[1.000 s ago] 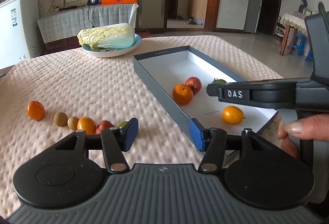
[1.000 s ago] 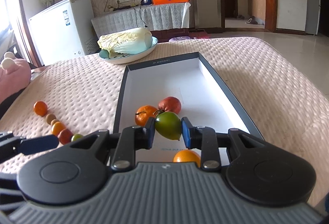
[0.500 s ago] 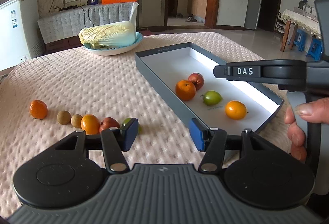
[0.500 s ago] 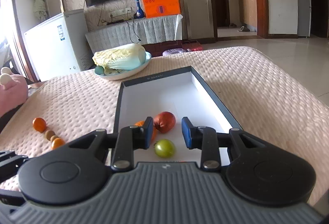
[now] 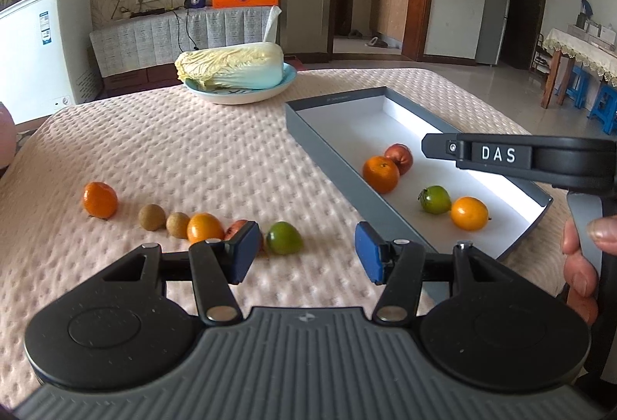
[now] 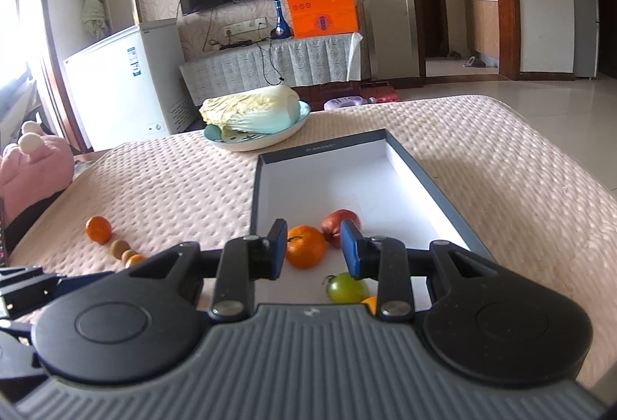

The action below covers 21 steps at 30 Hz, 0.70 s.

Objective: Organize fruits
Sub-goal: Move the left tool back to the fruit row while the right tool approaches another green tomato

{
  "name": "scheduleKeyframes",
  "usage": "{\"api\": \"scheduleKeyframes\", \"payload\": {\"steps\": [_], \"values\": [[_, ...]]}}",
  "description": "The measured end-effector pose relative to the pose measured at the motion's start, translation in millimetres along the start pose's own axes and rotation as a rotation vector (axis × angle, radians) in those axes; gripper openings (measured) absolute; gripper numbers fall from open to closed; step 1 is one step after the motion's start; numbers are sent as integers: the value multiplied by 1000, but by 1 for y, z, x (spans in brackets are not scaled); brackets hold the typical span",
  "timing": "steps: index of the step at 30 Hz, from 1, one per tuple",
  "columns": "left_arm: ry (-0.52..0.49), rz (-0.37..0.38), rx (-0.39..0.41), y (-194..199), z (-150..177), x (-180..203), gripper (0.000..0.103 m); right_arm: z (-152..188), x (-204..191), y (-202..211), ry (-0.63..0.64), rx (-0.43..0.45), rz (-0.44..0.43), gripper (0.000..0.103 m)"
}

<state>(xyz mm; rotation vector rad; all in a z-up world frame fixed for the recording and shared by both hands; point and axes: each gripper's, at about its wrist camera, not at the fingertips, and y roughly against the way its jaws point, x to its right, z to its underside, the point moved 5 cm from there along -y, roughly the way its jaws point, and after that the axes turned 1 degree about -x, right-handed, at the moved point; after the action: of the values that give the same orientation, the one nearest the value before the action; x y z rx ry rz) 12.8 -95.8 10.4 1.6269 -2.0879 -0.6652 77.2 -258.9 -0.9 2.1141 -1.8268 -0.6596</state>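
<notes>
The grey box [image 5: 331, 150] with its white floor lies open on the bench [image 5: 193, 158], and four fruits sit inside it: a tangerine [image 5: 380, 174] touching a red fruit [image 5: 399, 158] at the box's middle, then a green fruit [image 5: 434, 199] just beside an orange [image 5: 469, 213] nearer the box's close end. Outside the box, to its left, a row of fruit lies on the bench's quilted pink cover: a second green fruit [image 5: 284, 237] closest to the box, a red one mostly hidden behind a claw finger, an orange one [image 5: 204, 227], two small brown fruits [image 5: 177, 225] [image 5: 151, 217], and a tangerine [image 5: 100, 200] farthest from the box.

The left claw [image 5: 304, 252] hovers low over the bench beside the box's near left corner, level, its blue pads spread wide with nothing between them. The right claw [image 6: 314, 250] is held above the box's near end, pointing along its length, pads apart and empty; the tangerine and red fruit show through the gap, well below it. In the left view this claw's black finger juts in over the box from the right, and the person's right hand [image 5: 582, 266] grips its handle with fingers curled round.

Beyond the box's far end a napa cabbage [image 5: 231, 67] rests on a pale blue plate [image 5: 239, 96].
</notes>
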Motion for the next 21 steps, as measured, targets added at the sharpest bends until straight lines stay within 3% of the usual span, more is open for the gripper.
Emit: {"api": "scheduleKeyframes", "payload": {"steps": [21], "values": [[62,-74,10,12,3,-43,61,7,-45,4,75,7,-92,34]]}}
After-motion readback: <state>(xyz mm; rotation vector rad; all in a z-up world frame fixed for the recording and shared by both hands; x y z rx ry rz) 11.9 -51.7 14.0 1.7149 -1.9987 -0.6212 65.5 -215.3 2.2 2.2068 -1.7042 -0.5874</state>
